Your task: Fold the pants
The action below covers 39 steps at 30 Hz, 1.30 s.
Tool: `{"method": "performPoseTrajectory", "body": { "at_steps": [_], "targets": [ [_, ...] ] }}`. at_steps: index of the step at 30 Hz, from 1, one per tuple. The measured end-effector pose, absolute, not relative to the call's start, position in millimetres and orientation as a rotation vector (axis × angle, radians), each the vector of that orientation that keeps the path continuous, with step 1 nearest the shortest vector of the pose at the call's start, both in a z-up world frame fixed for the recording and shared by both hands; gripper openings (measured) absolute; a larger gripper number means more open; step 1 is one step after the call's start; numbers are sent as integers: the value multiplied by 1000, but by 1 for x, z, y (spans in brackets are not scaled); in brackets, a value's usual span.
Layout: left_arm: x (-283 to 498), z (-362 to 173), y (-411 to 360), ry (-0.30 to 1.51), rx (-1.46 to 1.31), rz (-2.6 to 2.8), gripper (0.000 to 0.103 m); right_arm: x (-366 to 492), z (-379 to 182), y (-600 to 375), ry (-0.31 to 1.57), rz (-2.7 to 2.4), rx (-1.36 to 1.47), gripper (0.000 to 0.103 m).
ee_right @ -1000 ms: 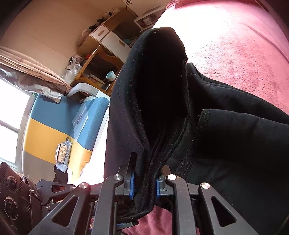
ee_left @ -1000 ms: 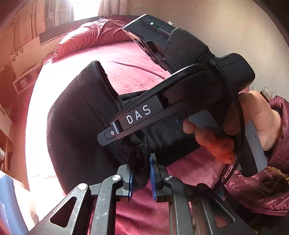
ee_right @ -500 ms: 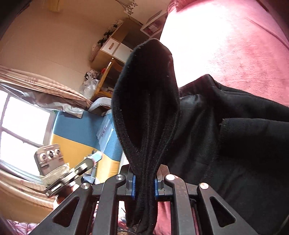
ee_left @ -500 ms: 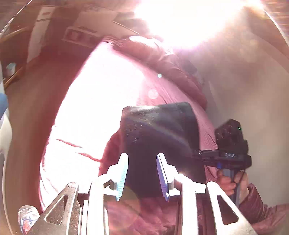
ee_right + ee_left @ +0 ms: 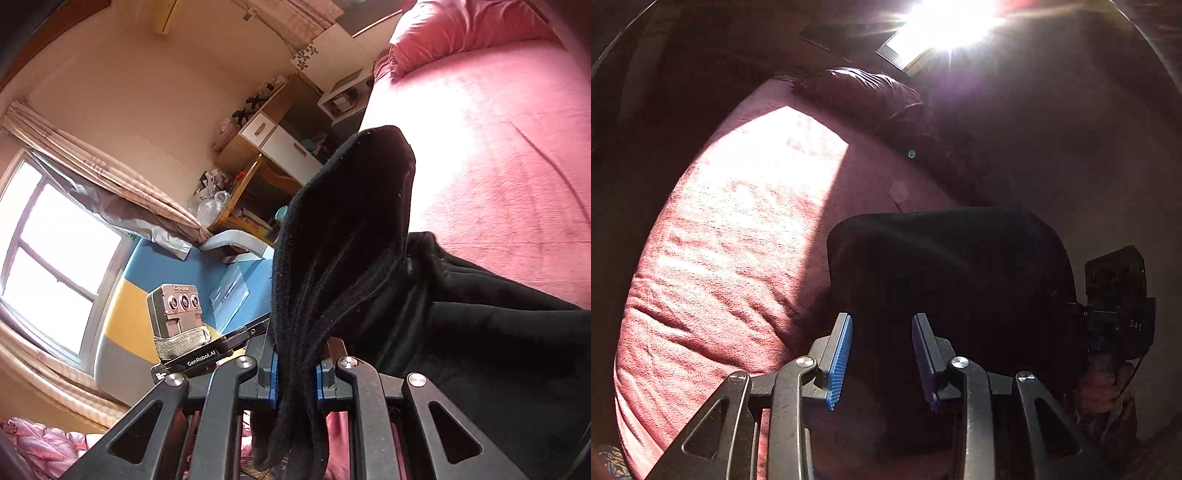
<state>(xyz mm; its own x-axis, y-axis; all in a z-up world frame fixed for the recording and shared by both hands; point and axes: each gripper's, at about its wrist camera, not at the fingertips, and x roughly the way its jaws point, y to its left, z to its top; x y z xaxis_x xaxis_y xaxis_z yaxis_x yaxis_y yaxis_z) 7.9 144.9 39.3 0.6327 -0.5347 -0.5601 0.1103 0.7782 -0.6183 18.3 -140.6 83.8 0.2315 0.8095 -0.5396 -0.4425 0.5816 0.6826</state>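
The black pants (image 5: 953, 280) lie folded on the red bedspread (image 5: 738, 236), dark against strong backlight. My left gripper (image 5: 882, 360) is open and empty, its blue pads (image 5: 840, 360) apart above the near edge of the pants. My right gripper (image 5: 295, 369) is shut on a bunched edge of the black pants (image 5: 343, 236), which rises above the jaws and drapes right onto the bed. The right gripper also shows in the left wrist view (image 5: 1115, 317), at the pants' right side. The left gripper also shows in the right wrist view (image 5: 177, 314), off to the left.
A red pillow (image 5: 871, 96) lies at the head of the bed, also in the right wrist view (image 5: 465, 33). A wooden desk with drawers (image 5: 273, 147), a blue and yellow wall (image 5: 155, 266) and a window (image 5: 48, 251) stand beside the bed. A pink jacket (image 5: 40, 443) lies low left.
My left gripper let go of the pants, opened and pulled back from them. My right gripper stayed shut on the fabric and lifted its edge higher.
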Motion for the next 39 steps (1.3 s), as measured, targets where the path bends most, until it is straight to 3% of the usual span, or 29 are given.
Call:
{"method": "performPoseTrajectory", "body": {
  "at_steps": [5, 18, 26, 29, 31, 32, 36, 38, 39],
  "targets": [
    [30, 31, 87, 870, -502, -481, 34, 15, 74, -214, 1005, 755, 463, 14],
    [39, -30, -33, 1117, -242, -588, 34, 24, -48, -320, 1171, 418, 535, 14],
    [34, -45, -62, 1150, -165, -614, 34, -2, -54, -333, 1169, 421, 497, 15],
    [29, -39, -69, 1142, -145, -623, 34, 6, -46, -340, 1134, 477, 550, 26],
    [27, -38, -74, 1139, -134, -629, 34, 18, -42, -345, 1095, 485, 608, 75],
    [26, -38, -73, 1139, -142, -628, 34, 26, -39, -346, 1080, 474, 621, 77],
    [23, -40, -76, 1140, -158, -624, 34, 57, -39, -345, 1072, 425, 649, 76],
    [23, -38, -78, 1137, -144, -621, 34, 65, -36, -344, 1055, 405, 655, 53],
    [21, -37, -76, 1135, -141, -617, 34, 66, -30, -342, 1041, 398, 639, 21]
  ]
}}
